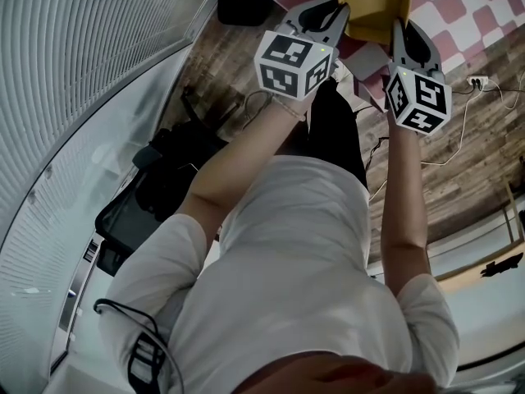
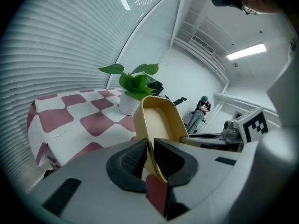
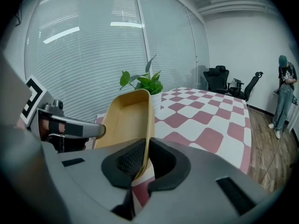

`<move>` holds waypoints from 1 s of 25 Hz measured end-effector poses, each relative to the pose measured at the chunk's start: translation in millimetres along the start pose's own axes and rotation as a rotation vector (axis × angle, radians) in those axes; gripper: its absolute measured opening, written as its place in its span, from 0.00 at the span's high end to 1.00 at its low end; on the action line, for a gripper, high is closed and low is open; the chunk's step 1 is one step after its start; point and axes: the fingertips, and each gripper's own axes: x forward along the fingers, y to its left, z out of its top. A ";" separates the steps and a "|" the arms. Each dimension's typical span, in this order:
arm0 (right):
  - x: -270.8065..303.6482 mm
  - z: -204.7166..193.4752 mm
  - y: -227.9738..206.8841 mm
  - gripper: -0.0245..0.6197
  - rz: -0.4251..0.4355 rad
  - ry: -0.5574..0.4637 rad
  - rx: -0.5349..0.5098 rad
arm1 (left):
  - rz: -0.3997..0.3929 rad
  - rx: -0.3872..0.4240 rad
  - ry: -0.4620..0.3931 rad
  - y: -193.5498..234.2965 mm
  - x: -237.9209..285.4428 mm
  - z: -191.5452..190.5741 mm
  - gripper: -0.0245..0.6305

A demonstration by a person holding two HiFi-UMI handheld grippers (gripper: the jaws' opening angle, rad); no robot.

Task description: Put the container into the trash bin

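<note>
The table (image 1: 459,6) is the landmark; over its near edge the container (image 1: 373,6) fills the room, pinched between the left gripper (image 2: 149,148) and the right gripper (image 3: 145,155); farther along the tabletop a potted plant (image 2: 131,90) stands in the way, with open checked cloth beside it; left of the table a blind-covered glass wall (image 1: 98,72) closes that side, black gear (image 1: 176,167) at its foot; right of the table cables (image 1: 459,130) cross the floor; beyond it stand office chairs (image 3: 219,78) and a person (image 3: 282,97).

Empty tan rectangular container (image 1: 373,6), opposite rims pinched between two sets of jaws.
</note>
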 end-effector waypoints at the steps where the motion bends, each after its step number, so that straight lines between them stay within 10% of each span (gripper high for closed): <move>1: -3.7 1.8 0.1 0.89 -0.004 -0.006 0.002 | -0.004 0.004 -0.004 -3.0 -2.0 2.3 0.86; 25: -134.4 122.1 14.5 0.89 -0.057 -0.262 0.012 | -0.076 0.203 -0.235 -108.5 -90.2 125.7 0.87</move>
